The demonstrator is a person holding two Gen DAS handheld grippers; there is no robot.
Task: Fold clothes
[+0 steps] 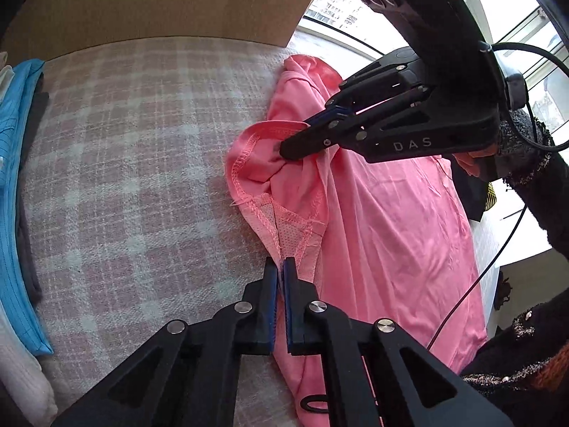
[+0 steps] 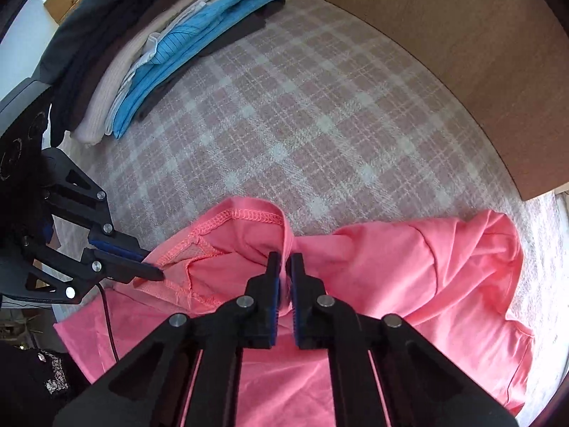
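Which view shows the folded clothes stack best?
The right wrist view: the folded stack lies whole at top left, layers distinct, on the plaid cover. The left wrist view shows only the stack's squeezed edge along its left border.

Surface: pink-and-white plaid blanket (image 2: 302, 114), woolly weave, lying flat. Wooden board (image 2: 462, 53) along far edge. Pink garment (image 2: 409, 267) lies rumpled on near right part, stitched hem turned up. Stack of folded clothes (image 2: 142, 71) on far left: blue piece (image 1: 14, 178) on top, cream, brown and dark ones beside it.
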